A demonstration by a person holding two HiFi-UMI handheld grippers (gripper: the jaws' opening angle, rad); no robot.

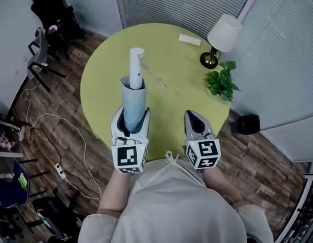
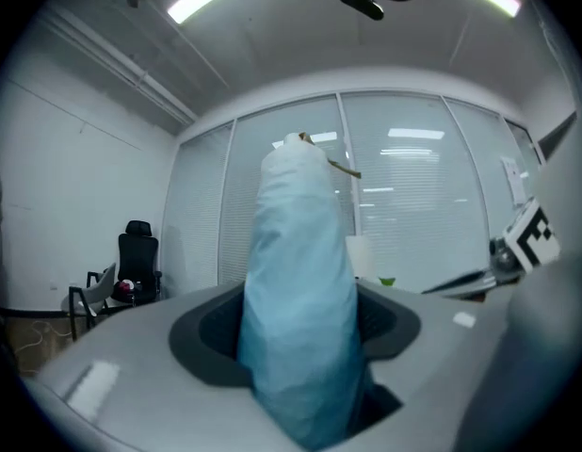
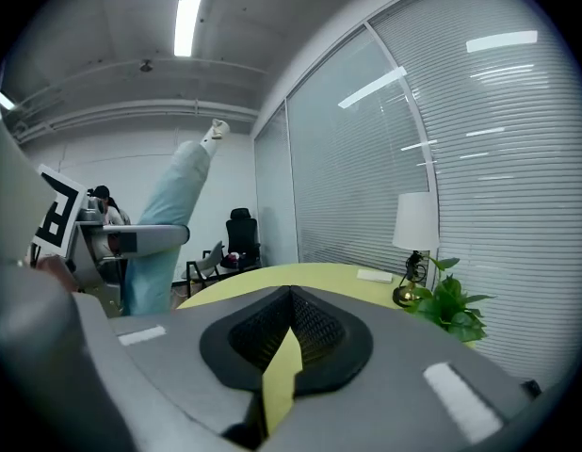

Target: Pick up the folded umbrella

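The folded umbrella (image 1: 133, 97) is light blue with a white handle end (image 1: 136, 65). It stands almost upright above the near edge of the round yellow-green table (image 1: 171, 100). My left gripper (image 1: 131, 116) is shut on the umbrella's lower part. In the left gripper view the umbrella (image 2: 300, 290) fills the gap between the grey jaws. My right gripper (image 1: 196, 118) hovers beside it to the right, shut and holding nothing. In the right gripper view only a sliver of table shows between the jaws of the right gripper (image 3: 291, 299), and the umbrella (image 3: 169, 224) rises at the left.
On the table's far side are a white-shaded lamp (image 1: 221, 37), a potted plant (image 1: 221, 82), a small white flat object (image 1: 189, 39) and a thin cord (image 1: 154, 77). Chairs (image 1: 45, 49) and floor cables (image 1: 60, 151) lie left. A black bin (image 1: 246, 124) sits right.
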